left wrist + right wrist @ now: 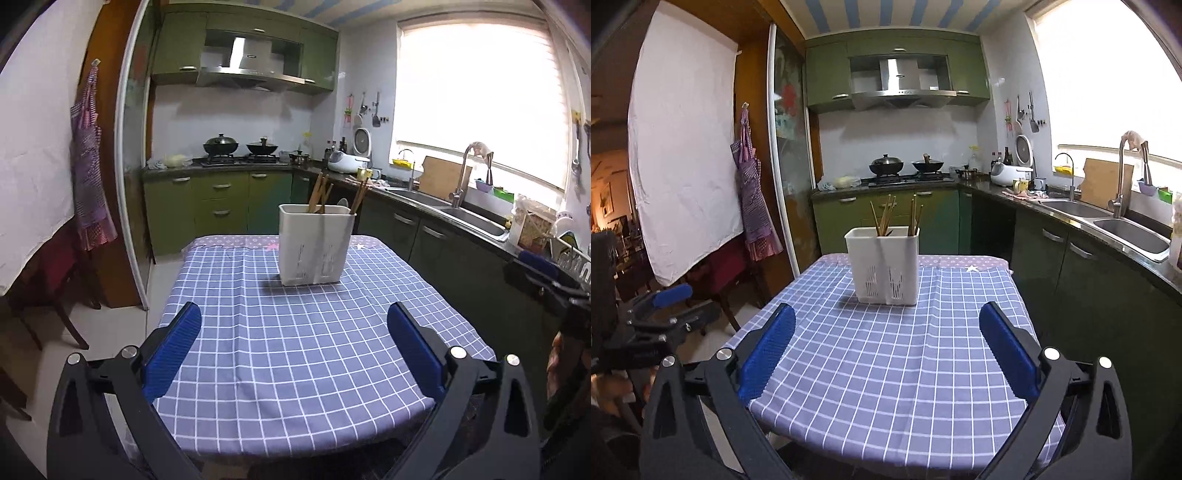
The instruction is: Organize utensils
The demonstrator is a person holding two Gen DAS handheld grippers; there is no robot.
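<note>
Broadly, a small table draped in a blue-and-white checked cloth [295, 362] is filling the lower part of both wrist views, standing in a kitchen of green cabinets with a steel double sink [1108, 218] running along the right-hand counter. Toward the far end of that cloth, roughly on its centre line, a white rectangular plastic utensil caddy with slotted drain holes [882, 266] is standing upright, and its two compartments are each holding a bundle of brown wooden chopsticks [884, 218] leaning outward, with the pale tip of what may be a spoon showing in the left wrist view. Nothing else is lying on the cloth, so the sorting is probably finished or nearly so: the utensils are sitting in the caddy because that is where they belong. Both tools are hanging back over the near edge of the table, well apart from the caddy, likely to leave it undisturbed. The left gripper [293, 354] is spreading its blue ribbed pads wide with only bare cloth between them, holding nothing. The right gripper [886, 354] is likewise standing at full spread and empty, aimed along the table toward the caddy. In the right wrist view the left gripper's blue pad is showing at the far left, beside the table.
</note>
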